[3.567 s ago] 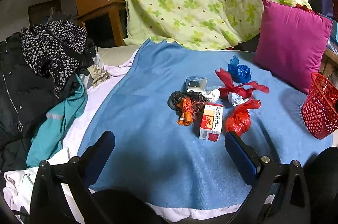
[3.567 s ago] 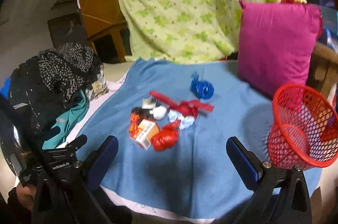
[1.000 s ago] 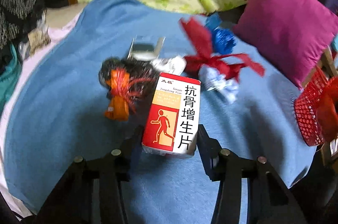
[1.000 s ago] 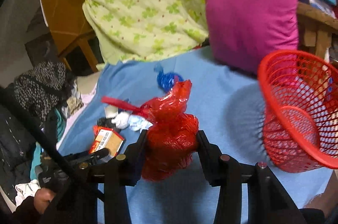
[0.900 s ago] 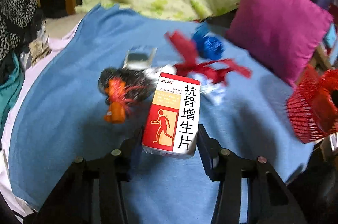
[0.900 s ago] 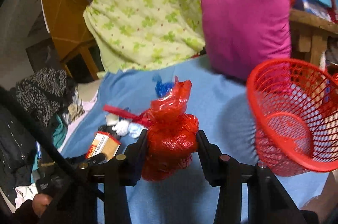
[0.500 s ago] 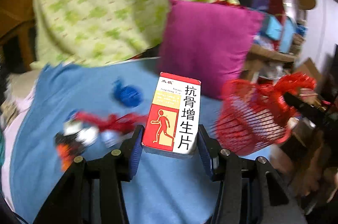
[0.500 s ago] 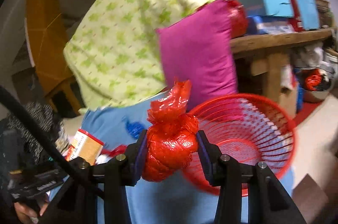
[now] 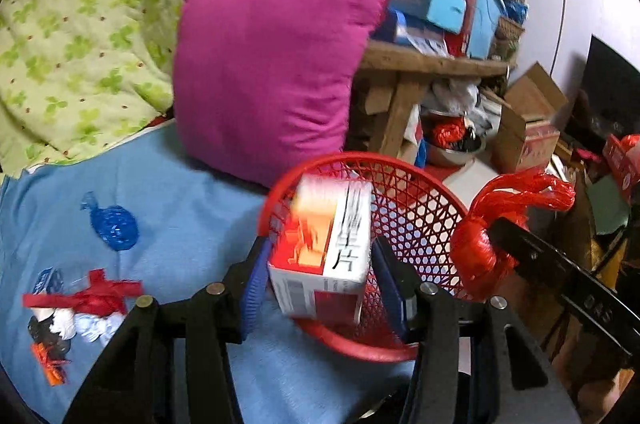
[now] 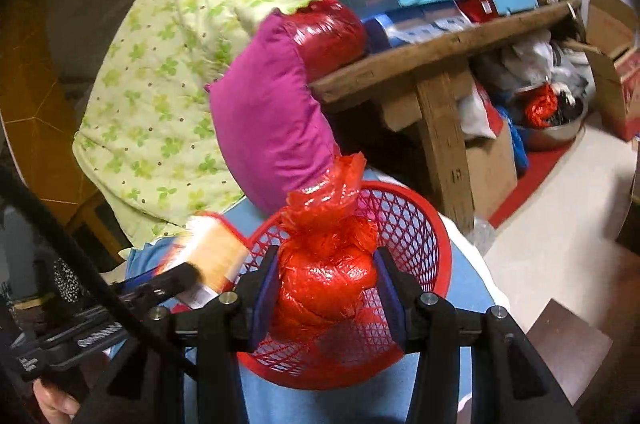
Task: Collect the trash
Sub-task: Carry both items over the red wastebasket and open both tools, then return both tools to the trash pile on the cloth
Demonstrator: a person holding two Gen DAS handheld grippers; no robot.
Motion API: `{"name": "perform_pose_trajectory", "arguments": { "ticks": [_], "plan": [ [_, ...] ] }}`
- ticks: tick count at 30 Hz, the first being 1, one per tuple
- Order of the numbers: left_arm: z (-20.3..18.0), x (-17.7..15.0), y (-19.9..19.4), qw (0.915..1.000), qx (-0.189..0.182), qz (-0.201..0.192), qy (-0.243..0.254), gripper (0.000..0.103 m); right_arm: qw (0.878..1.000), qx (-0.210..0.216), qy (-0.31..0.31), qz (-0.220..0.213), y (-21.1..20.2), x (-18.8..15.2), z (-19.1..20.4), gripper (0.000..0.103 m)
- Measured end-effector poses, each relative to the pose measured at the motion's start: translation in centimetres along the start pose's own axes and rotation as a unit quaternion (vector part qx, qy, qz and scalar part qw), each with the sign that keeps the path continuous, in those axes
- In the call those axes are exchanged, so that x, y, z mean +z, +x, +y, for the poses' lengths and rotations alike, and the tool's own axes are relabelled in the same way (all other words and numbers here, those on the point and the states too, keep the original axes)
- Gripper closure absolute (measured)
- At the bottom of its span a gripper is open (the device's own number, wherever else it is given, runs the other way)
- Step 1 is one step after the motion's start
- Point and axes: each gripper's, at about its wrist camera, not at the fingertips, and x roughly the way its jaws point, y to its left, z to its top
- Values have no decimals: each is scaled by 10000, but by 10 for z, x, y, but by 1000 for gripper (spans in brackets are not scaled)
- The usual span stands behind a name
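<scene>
Left wrist view: the left claw [image 9: 318, 274] sits over the red basket [image 9: 420, 224], jaws opening. The box [image 9: 324, 248] between them looks blurred and tilted, probably already slipping, so it should drop straight in. More trash [image 9: 76, 308] lies on the blue blanket [image 9: 180, 208], well left of the basket.

Right wrist view: the right claw [image 10: 326, 282] is above the basket [image 10: 434, 244] too, jaws opening around the red bag [image 10: 326, 276], pads apparently touching it, so that falls inside as well.

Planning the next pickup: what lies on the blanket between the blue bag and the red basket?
Nothing: bare blue blanket between blue bag and red basket, left wrist view.
</scene>
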Motion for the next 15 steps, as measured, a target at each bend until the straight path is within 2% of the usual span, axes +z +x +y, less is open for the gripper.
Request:
{"name": "perform_pose_trajectory", "arguments": {
  "ticks": [1, 2, 3, 4, 9, 13, 15],
  "plan": [
    [-2, -1, 4, 10000, 4, 27, 10, 46, 10000, 7, 38, 48, 1, -2, -2, 47],
    [-2, -3, 6, 10000, -9, 56, -18, 39, 9999, 50, 100, 115, 5, -3, -4, 43],
    [-2, -5, 5, 10000, -40, 42, -51, 37, 9998, 59, 137, 142, 4, -5, -7, 34],
    [-1, -6, 2, 9999, -77, 9, -73, 37, 9996, 85, 213, 148, 6, -5, -9, 32],
    [17, -18, -27, 9995, 46, -283, -90, 37, 9995, 181, 249, -35, 4, -6, -4, 32],
    [52, -40, -58, 9982, 212, -418, -363, 36, 9990, 341, -1, -285, -5, -7, 22, 32],
    [78, -57, -76, 9965, 466, -493, -494, 36, 9979, 511, -158, -367, -9, -10, 38, 32]
  ]
}}
